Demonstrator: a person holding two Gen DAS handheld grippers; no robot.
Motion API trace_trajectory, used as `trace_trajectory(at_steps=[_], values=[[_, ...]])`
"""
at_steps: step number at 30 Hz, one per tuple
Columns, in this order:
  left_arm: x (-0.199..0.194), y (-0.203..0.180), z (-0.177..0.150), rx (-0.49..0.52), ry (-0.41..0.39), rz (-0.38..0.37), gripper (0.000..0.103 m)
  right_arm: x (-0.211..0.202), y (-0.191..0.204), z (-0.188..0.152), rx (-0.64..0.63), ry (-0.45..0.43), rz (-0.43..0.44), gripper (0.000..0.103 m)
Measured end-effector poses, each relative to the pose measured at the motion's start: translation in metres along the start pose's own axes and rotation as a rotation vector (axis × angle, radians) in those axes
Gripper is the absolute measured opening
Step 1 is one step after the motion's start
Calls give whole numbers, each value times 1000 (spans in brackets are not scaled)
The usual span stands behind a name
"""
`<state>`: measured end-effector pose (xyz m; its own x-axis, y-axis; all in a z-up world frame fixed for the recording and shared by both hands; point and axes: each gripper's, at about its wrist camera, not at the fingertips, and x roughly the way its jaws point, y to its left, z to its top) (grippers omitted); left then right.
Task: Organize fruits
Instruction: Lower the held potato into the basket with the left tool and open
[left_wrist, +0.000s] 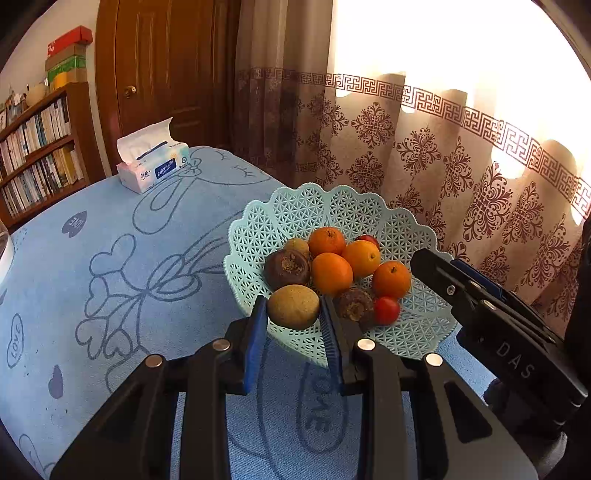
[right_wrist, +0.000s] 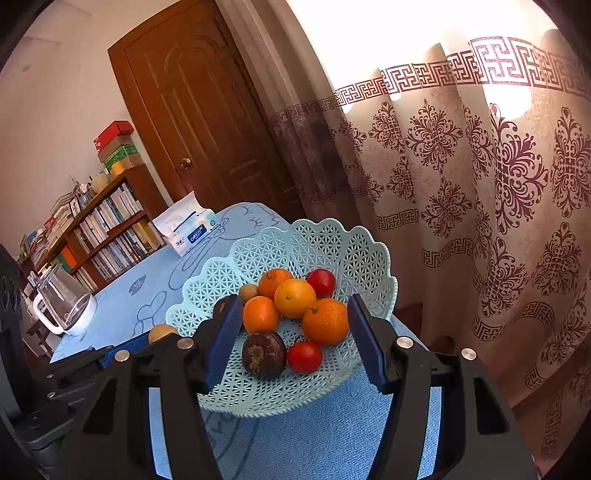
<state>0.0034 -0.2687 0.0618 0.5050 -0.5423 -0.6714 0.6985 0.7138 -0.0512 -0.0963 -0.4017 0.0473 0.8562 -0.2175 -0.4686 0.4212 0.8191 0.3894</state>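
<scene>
A pale blue lattice basket (left_wrist: 295, 214) (right_wrist: 351, 251) stands on the blue cloth and holds several oranges (left_wrist: 331, 274) (right_wrist: 294, 297), red tomatoes (left_wrist: 386, 310) (right_wrist: 304, 356), dark brown round fruits (left_wrist: 287, 268) (right_wrist: 264, 353) and a small tan fruit (left_wrist: 296, 245) (right_wrist: 248, 291). My left gripper (left_wrist: 293, 314) is shut on a tan-brown round fruit (left_wrist: 293, 306) (right_wrist: 161, 332) over the basket's near rim. My right gripper (right_wrist: 295, 332) is open and empty, its fingers (right_wrist: 225, 332) either side of the fruit pile; it also shows in the left wrist view (left_wrist: 436, 266).
A tissue box (left_wrist: 155, 162) (right_wrist: 188, 227) lies at the table's far end. A clear jug with a white base (right_wrist: 62, 306) stands at the left. A patterned curtain (left_wrist: 461, 166) hangs close behind the basket. A bookshelf (left_wrist: 40, 147) and a brown door (right_wrist: 207, 110) stand beyond.
</scene>
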Motion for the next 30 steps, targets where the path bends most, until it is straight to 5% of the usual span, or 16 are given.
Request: trace_trajectory(at_steps=[16,22,30], values=[[1,-3,-6,8,4,-19,33,0,-2,-1,9,-1,-5,68],[-11,-9,-8,29,-35,0,66,-1,-2,-2,12,-3,-7,73],[-21,-12,-9,60,-82,84,82,-3,-5,-1,32,-22,-19,87]])
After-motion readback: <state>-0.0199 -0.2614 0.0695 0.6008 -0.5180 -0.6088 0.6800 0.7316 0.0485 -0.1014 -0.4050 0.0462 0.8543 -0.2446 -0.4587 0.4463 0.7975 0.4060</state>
